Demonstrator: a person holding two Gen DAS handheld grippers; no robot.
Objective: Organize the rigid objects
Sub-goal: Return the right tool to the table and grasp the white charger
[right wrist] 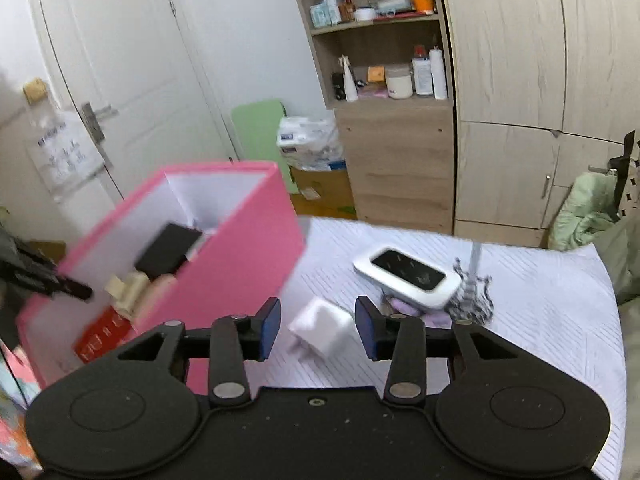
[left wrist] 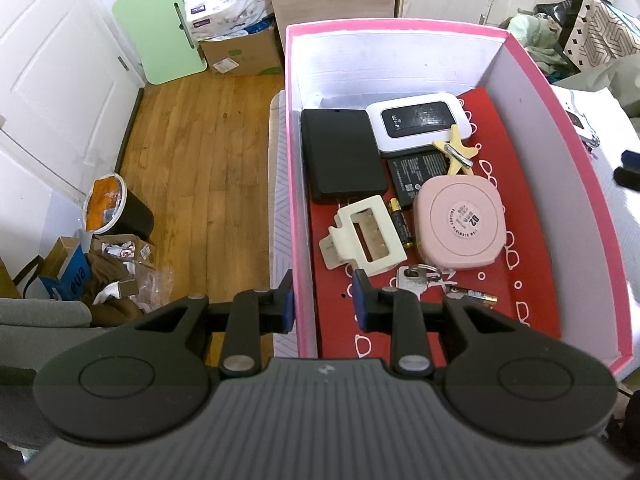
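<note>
Just beyond right tool (right wrist: 317,328): charger (right wrist: 322,330).

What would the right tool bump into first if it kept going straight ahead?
Most likely the white charger plug on the bed cover. It lies right in line between the right tool's open jaws, though the blurry picture makes the depth hard to judge.

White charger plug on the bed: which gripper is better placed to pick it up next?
Right. The right gripper is open with the white charger plug lying between its fingers. The left gripper straddles the pink box wall.
</note>
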